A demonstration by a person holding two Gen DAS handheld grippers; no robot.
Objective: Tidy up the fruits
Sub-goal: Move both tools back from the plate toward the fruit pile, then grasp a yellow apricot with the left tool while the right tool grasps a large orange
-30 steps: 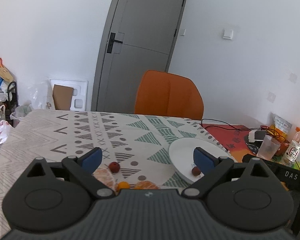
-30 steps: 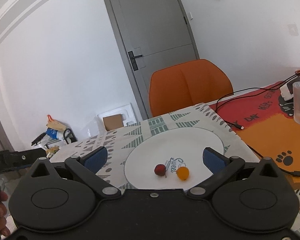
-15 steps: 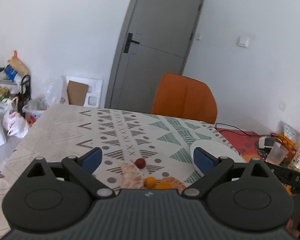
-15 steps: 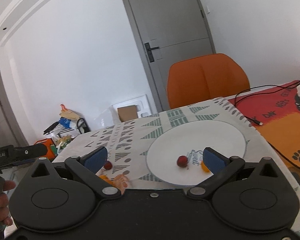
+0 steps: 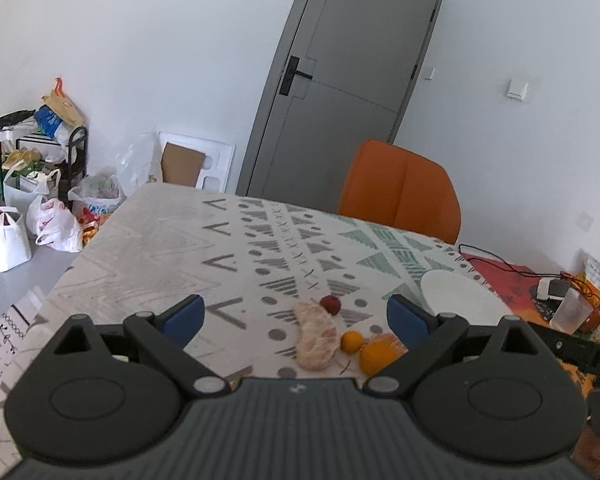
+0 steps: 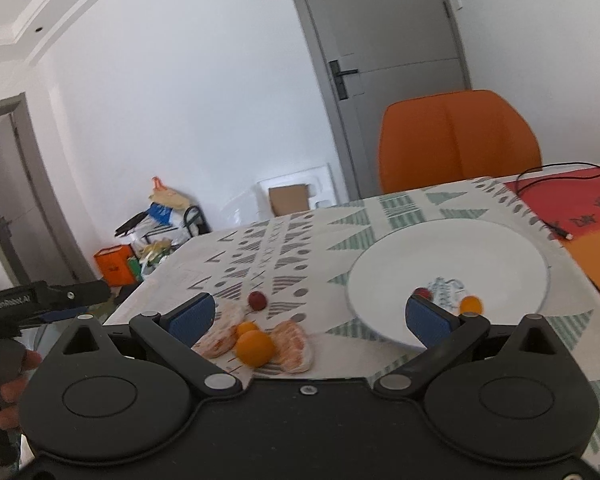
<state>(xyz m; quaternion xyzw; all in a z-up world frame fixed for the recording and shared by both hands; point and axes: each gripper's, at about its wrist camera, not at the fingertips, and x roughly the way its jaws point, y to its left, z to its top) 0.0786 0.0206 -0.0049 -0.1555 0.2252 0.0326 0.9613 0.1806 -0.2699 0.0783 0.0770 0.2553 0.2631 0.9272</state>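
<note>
Two grippers hung over the patterned tablecloth [image 5: 228, 248], both with jaws wide apart and nothing between them. Loose fruit lay dead ahead of the left gripper [image 5: 296, 316]: a pale peeled segment [image 5: 315, 335], long axis running away from the camera, a red berry [image 5: 330, 304] just beyond it, two small oranges [image 5: 364, 348] touching beside it. The right gripper [image 6: 308, 312] straddled the pile and the white plate [image 6: 500, 248], which held what looked like another berry [image 6: 422, 293] and an orange [image 6: 471, 304], somewhat blurred.
</note>
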